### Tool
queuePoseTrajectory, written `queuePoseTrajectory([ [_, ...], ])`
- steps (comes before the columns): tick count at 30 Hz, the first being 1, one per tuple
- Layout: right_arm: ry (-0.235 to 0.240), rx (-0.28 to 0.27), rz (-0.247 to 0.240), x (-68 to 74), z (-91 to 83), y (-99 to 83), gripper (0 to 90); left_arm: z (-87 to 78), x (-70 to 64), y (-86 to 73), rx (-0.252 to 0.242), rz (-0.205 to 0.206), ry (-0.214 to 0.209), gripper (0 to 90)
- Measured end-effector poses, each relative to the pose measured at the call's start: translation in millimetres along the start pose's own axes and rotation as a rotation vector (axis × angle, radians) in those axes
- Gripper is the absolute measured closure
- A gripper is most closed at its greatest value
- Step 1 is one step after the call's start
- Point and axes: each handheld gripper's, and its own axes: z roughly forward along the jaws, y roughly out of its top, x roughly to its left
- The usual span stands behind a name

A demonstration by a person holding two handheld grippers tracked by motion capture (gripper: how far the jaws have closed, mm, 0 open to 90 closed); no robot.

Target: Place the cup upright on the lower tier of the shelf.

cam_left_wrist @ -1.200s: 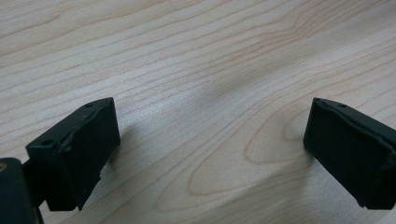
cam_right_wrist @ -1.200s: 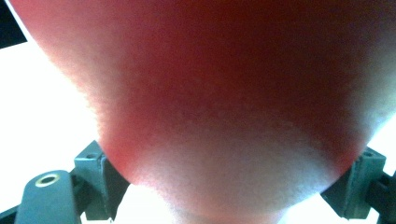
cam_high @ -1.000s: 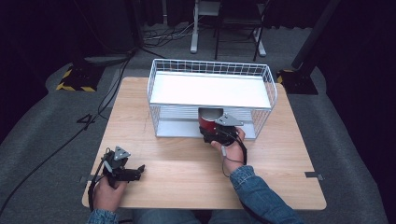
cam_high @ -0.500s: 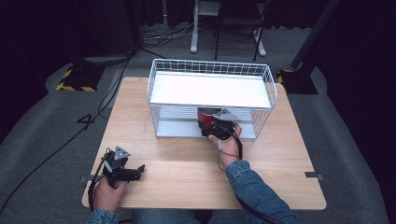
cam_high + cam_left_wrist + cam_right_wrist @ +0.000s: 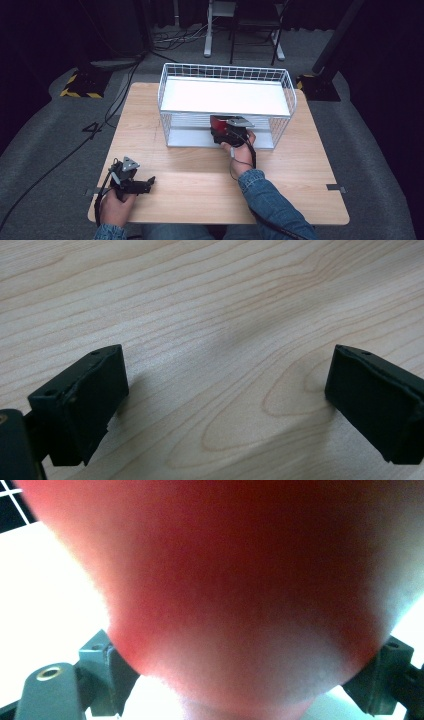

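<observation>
A red rounded object [image 5: 240, 580] sits squeezed between the two jaws of my right gripper [image 5: 245, 685], blurred from being so close to the camera. From above, the right gripper [image 5: 226, 131] holds this red object [image 5: 217, 123] at the front opening of the lower level of a white wire rack [image 5: 225, 75]. My left gripper [image 5: 142, 181] rests low over the wooden table [image 5: 200, 175] near its front left corner. Its jaws stand wide apart in the left gripper view [image 5: 225, 405], with bare wood between them.
The rack has a white upper shelf [image 5: 225, 96] with a wire rim and a white lower floor [image 5: 190, 136] behind wire sides. Chair legs and cables lie on the dark floor beyond the table. Bare wood stretches between the two hands.
My right gripper has carried the red object a little farther from the person and to the left, into the rack's lower opening. The left gripper has stayed put.
</observation>
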Motion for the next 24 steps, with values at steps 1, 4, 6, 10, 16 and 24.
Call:
queuePoseTrajectory([
  [1, 0.006, 0.002, 0.002, -0.6, 0.3, 0.1, 16.3, 0.0, 0.0, 0.0, 0.000, 0.000, 0.000, 3.9],
  [4, 0.019, 0.013, 0.006, -2.6, 0.7, 1.4, 15.8, -0.1, 0.1, 0.1, 0.002, 0.001, -0.001, 3.9],
  [6, 0.022, 0.015, 0.005, -3.3, 0.8, 1.9, 15.4, -0.1, 0.1, 0.1, 0.001, 0.001, -0.001, 3.9],
  [10, 0.021, 0.009, -0.002, -3.4, 1.7, 1.7, 15.3, 0.0, 0.0, 0.0, 0.000, 0.000, 0.000, 3.9],
  [16, 0.017, 0.014, -0.026, -3.4, 1.4, 2.2, 15.3, 0.0, 0.0, 0.0, 0.000, 0.000, 0.000, 3.9],
  [24, 0.022, 0.041, -0.069, -5.5, -2.6, 0.2, 15.3, 0.0, 0.0, 0.0, 0.000, 0.001, 0.000, 3.9],
])
